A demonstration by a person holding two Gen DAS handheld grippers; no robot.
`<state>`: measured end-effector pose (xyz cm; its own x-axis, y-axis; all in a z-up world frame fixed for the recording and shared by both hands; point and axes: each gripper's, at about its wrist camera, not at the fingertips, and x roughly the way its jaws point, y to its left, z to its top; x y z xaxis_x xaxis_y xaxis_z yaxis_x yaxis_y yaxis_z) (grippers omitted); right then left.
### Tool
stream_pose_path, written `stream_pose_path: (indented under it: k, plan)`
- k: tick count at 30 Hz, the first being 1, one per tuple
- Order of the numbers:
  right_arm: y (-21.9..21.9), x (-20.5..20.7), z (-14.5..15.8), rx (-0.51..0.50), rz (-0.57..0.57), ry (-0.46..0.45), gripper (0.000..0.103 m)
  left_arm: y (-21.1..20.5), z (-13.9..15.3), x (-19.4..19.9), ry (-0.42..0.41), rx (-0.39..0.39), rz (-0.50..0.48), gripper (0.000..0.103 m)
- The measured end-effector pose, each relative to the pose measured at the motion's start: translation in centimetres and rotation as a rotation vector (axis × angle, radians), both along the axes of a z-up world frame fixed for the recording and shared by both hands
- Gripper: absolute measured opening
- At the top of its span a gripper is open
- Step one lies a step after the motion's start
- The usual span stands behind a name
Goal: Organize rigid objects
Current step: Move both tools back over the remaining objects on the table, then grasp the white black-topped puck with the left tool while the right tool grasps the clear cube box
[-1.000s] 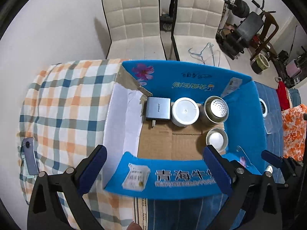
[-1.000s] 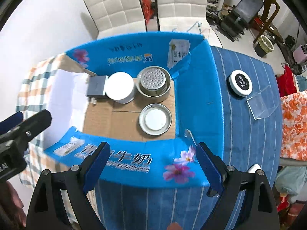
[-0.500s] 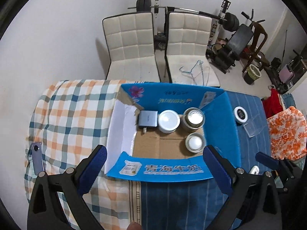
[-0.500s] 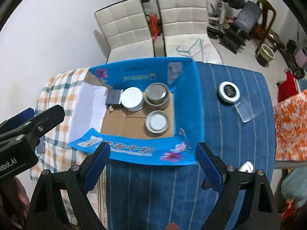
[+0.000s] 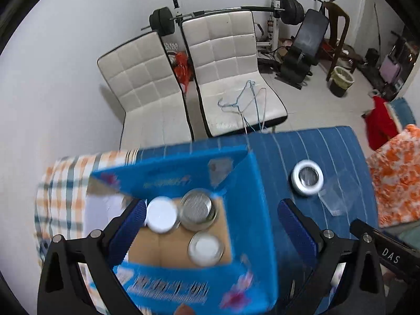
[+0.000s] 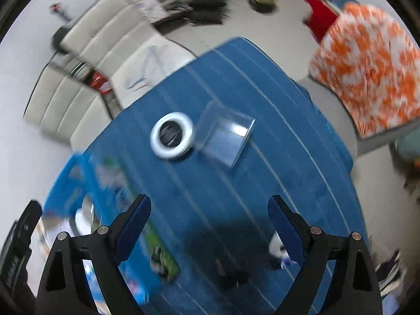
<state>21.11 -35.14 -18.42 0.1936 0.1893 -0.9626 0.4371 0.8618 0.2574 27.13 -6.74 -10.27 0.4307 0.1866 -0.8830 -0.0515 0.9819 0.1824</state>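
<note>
1. The left gripper (image 5: 210, 223) hung above the blue box (image 5: 252, 210), and its fingers (image 5: 128, 231) were spread wide and held nothing.
2. The right gripper (image 6: 208, 223) was over the blue striped cloth (image 6: 236, 197) on the surface, with its fingers (image 6: 284, 231) also released and empty.
3. In the left wrist view, the box stood open just under the left gripper, and its cardboard floor (image 5: 157, 246) was visible.
4. Inside the box, a round tin with a white top (image 5: 206, 246) lay nearest, close to the right wall.
5. Behind it stood a metal tin with a dotted lid (image 5: 199, 208), and a white round container (image 5: 161, 216) was just beside it on the left; the two seemed to touch, but the blur made it not sure.
6. To the right of the box, on the striped cloth, lay a white ring-shaped object with a dark centre (image 6: 172, 135).
7. A clear plastic case (image 6: 225, 134) lay just beside the ring on its right, maybe touching it.
8. A plaid orange and blue cloth (image 5: 63, 183) covered the surface on the left of the box.
9. Farther away, two white padded chairs (image 5: 223, 65) stood near the wall, and wire hangers (image 5: 246, 99) lay on the right one.
10. Gym equipment (image 5: 299, 50) stood farthest, by the wall.
</note>
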Motion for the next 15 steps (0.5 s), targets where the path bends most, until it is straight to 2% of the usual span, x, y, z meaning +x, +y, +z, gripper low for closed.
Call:
stream_pose_path:
  k: [3,9,11,13,15]
  plan:
    - [-1.8,2.6,-3.0,0.036,-0.070,0.043,0.093,-1.9,-1.7,3.0,0.007,0.050,-0.002,0.103]
    - [-2.9,6.9,-9.3,0.152,-0.192,0.129,0.093,-3.9,-4.9,6.8,0.064,0.091,-0.020,0.103]
    - [-2.5,7.6,-10.9,0.156,-0.191,0.161,0.092,-4.4,-5.6,7.7,0.078,0.095,-0.026,0.103]
    - [-2.2,8.1,-12.4,0.106,-0.154,0.212,0.076,-4.9,-6.3,8.4,0.093,0.095,-0.033,0.103]
    - [-2.1,8.1,-12.8,0.105,-0.107,0.200,0.077,-5.6,-6.8,9.0,0.107,0.092,-0.049,0.103]
